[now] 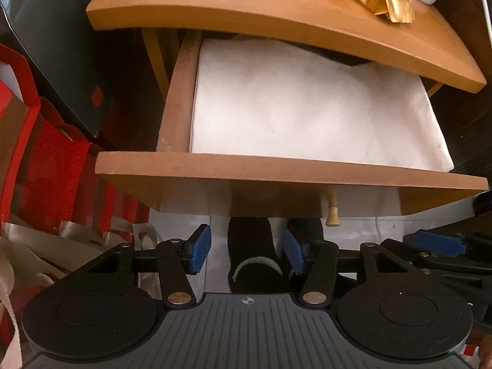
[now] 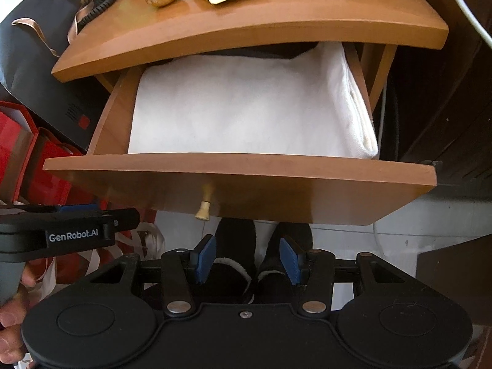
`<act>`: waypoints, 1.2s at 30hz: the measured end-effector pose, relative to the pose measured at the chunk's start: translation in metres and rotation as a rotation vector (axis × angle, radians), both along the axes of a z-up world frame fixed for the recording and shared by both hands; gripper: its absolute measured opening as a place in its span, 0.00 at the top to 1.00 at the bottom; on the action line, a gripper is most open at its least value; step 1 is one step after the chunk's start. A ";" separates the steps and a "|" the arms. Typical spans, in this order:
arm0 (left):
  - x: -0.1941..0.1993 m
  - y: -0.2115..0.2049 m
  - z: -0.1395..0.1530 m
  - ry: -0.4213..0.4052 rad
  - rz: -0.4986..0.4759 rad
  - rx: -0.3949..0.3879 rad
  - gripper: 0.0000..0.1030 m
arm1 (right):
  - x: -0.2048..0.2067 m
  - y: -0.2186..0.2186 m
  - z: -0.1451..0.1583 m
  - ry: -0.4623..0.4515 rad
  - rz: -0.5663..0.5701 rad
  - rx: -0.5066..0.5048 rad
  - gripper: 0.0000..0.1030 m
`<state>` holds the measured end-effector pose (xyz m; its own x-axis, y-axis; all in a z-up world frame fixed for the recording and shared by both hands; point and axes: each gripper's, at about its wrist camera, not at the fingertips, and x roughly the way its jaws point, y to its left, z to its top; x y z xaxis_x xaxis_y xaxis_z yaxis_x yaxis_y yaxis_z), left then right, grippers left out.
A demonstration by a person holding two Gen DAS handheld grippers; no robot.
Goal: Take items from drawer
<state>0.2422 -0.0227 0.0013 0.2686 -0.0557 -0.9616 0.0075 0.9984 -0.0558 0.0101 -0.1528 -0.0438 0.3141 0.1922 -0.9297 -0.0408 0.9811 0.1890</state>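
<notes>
While the drawer (image 1: 292,175) sits pulled out under the curved top of the nightstand (image 1: 246,9), both sets of tongs hang short of its front edge, low in each frame. The left tongs (image 1: 247,252) are spread wide with nothing between the blue pads, just a pair of black slippers (image 1: 255,255) on the floor far below. The right tongs (image 2: 247,259) are apart too, a bit narrower, and also empty.

Inside the drawer, a folded white cloth (image 2: 246,107) fills pretty much the whole thing, wall to wall, so there's barely any gap along the sides. Its folded edge bulges up at the right wall in the right wrist view. The back of it tucks under the nightstand top, so open room is only at the front half. A small wooden knob (image 2: 203,207) sticks down off the drawer front. Red bags (image 1: 46,160) crowd the left side.
</notes>
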 end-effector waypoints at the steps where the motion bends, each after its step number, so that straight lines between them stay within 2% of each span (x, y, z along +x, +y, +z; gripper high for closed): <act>1: 0.000 0.000 -0.002 0.004 0.000 -0.001 0.47 | 0.001 0.000 -0.001 0.003 -0.001 0.000 0.56; 25: 0.020 -0.027 -0.026 0.068 -0.025 -0.056 0.47 | 0.008 -0.006 -0.027 0.077 -0.012 -0.018 0.57; 30: 0.031 -0.039 -0.032 0.101 -0.024 -0.029 0.50 | 0.010 -0.010 -0.029 0.080 -0.019 -0.019 0.57; 36: 0.037 -0.042 -0.040 0.148 -0.005 -0.014 0.48 | 0.011 -0.013 -0.029 0.080 -0.015 -0.012 0.57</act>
